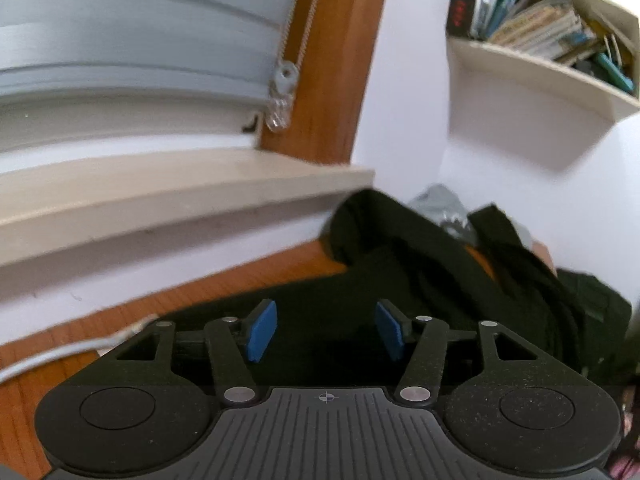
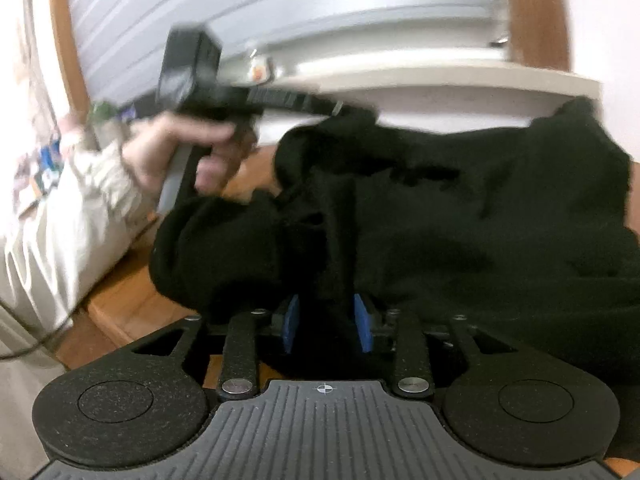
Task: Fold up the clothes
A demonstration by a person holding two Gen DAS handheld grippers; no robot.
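Observation:
A black garment [image 1: 420, 264] lies crumpled on the wooden table [image 1: 160, 304] under the window. My left gripper [image 1: 326, 329] hovers over its near edge, open, with its blue pads [image 1: 262, 330] wide apart and nothing pinched between them. In the right wrist view the black garment [image 2: 480, 208] fills the middle and right. My right gripper [image 2: 327, 328] is shut on a raised fold of it, which stands between the blue pads [image 2: 363, 328]. A hand [image 2: 168, 152] in a pale sleeve holds the left gripper [image 2: 338, 109] at the garment's far left edge, blurred.
A beige window sill [image 1: 180, 196] and a grey roller shutter [image 1: 140, 40] run behind the table, framed in wood [image 1: 332, 60]. A wall shelf with books [image 1: 552, 36] hangs at the right. A grey cloth [image 1: 440, 204] lies behind the garment. A white cable [image 1: 60, 358] crosses the table's left.

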